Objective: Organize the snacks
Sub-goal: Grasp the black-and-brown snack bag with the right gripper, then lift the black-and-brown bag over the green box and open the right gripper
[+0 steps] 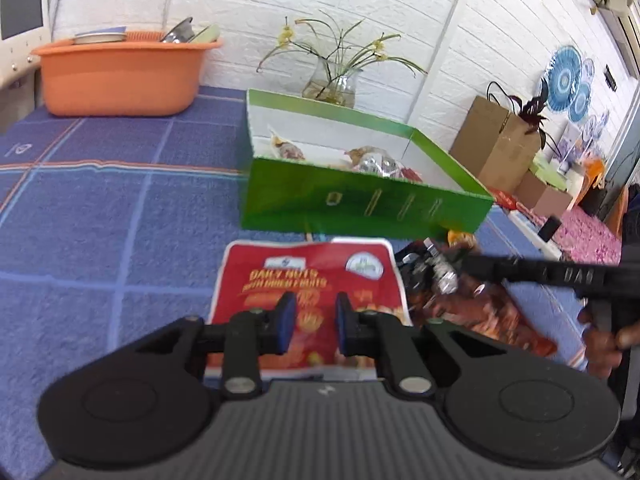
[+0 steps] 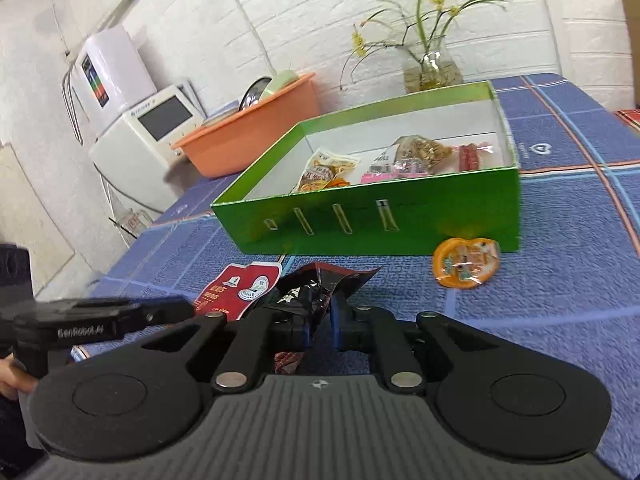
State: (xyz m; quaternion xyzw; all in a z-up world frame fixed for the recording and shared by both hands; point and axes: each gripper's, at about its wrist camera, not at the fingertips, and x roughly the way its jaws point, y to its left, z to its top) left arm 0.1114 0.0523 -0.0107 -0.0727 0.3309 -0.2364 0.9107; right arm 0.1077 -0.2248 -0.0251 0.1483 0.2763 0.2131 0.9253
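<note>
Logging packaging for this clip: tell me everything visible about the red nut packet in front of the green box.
The red nut packet is a flat, glossy foil-like pouch with a white border, printed "Daily Nuts", with a round green-white seal at its top corner. It sits in front of the green box, over the blue checked cloth. The left gripper is shut on its lower part, with blue-padded fingers on either side. A dark red packet lies beside it; whether they touch is unclear.

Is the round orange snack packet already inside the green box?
No, the round orange snack packet lies on the blue tablecloth just outside the green box.
</note>
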